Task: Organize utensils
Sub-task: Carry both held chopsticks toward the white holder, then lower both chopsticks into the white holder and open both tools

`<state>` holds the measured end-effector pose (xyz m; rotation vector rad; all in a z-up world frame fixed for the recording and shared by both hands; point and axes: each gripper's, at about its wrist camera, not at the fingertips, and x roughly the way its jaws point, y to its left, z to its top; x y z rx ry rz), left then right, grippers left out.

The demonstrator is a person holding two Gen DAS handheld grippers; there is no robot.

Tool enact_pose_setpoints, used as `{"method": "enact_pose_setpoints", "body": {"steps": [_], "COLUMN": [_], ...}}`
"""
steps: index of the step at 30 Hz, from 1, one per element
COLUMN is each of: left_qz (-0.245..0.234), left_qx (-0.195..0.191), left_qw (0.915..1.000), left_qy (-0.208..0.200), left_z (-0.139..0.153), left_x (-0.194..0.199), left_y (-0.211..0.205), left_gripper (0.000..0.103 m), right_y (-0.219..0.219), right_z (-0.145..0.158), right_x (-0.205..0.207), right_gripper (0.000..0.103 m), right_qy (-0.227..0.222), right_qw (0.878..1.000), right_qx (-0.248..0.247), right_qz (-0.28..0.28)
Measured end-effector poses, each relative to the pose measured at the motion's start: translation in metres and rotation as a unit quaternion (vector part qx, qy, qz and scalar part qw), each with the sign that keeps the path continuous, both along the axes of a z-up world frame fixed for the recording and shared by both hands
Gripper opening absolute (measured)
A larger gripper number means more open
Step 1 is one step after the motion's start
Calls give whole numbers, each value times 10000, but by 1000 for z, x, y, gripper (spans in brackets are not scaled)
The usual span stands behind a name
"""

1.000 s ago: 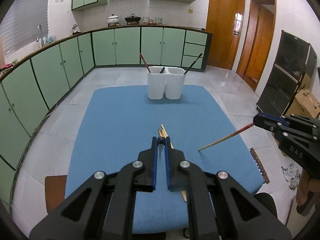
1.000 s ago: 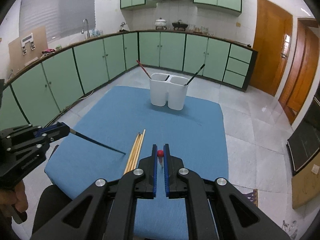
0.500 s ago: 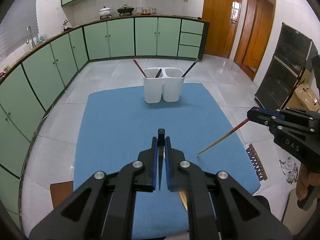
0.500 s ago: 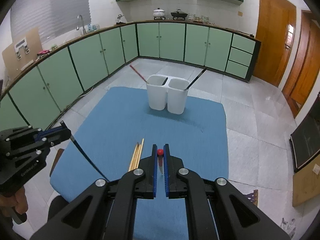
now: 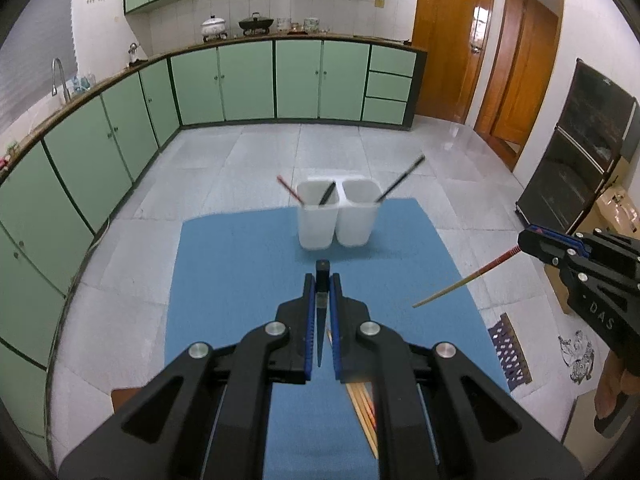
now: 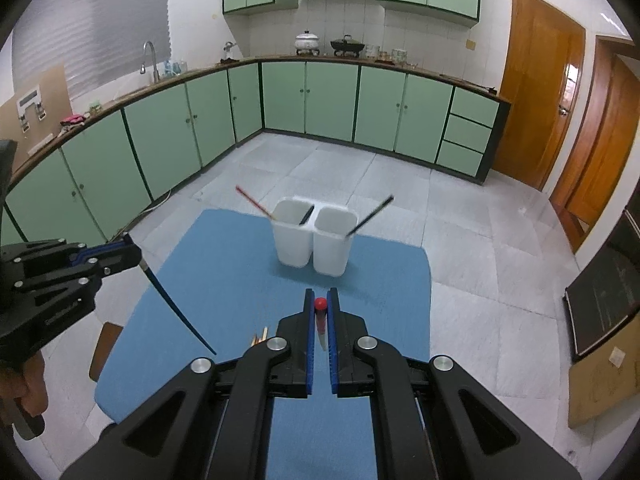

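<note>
Left tongs (image 5: 322,280): closed on a dark blue chopstick (image 6: 176,312), held near its blunt end, which pokes up between the blue pads; in the right wrist view the stick slants down from the tongs with its thin tip in the air over the blue mat (image 5: 240,280).
Right tongs (image 6: 320,300): closed on a red-topped chopstick (image 5: 464,284), red cap showing between the pads; in the left wrist view its pale tip points down and inward, clear of the mat.
Height: both tongs are raised above the tabletop, apart from each other, left and right of the mat's near half.
Holder: a white twin-cup utensil holder (image 6: 312,240) stands upright at the far end of the mat.
Left cup: a red chopstick (image 6: 254,202) leans out to the left; a short dark stick (image 6: 307,214) leans toward the middle divider.
Right cup: a black chopstick (image 6: 370,216) leans out to the right.
Loose pieces: a bundle of pale wooden chopsticks (image 5: 362,404) lies flat on the mat's near part, mostly hidden under the left tongs' body.
Surroundings: green cabinets (image 5: 248,80) line the far wall; wooden doors (image 5: 448,36) on the right.
</note>
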<state>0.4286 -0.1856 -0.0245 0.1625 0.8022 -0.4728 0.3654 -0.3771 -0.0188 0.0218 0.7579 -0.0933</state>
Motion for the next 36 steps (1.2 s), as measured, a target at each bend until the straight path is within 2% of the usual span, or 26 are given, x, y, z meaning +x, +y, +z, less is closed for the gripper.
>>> {"method": "enact_pose_setpoints", "body": {"steps": [12,20,25,28,33,36], "left_qz": [67,150,203,232,227,192], "left_qx": [-168,-354,-421,-449,-372,-286], "left_qw": [9996,9986,9970,9964,9980,9990], "left_qy": [-198,-365,-611,-674,-450,-287], "left_z": [58,74,72,56,16,-4], "left_x": [76,135,167,183,206,215], "left_y": [-39,-68,-87,-96,-105,-105], "left_gripper": [6,6,6,6,6,8], "right_y": [-17,-32,-45,-52,-70,-77], "right_z": [59,70,50,25,-16,-30], "right_x": [73,132,171,187,205,209], "right_gripper": [6,6,6,6,6,7], "right_qy": [-220,-377,-311,-166,110,243], "right_qw": [9997,9990,9989,9990,9985,9978], "right_qx": [-23,37,177,251,358,481], "right_qz": [-114,-220,-300,-330,-405,-393]}}
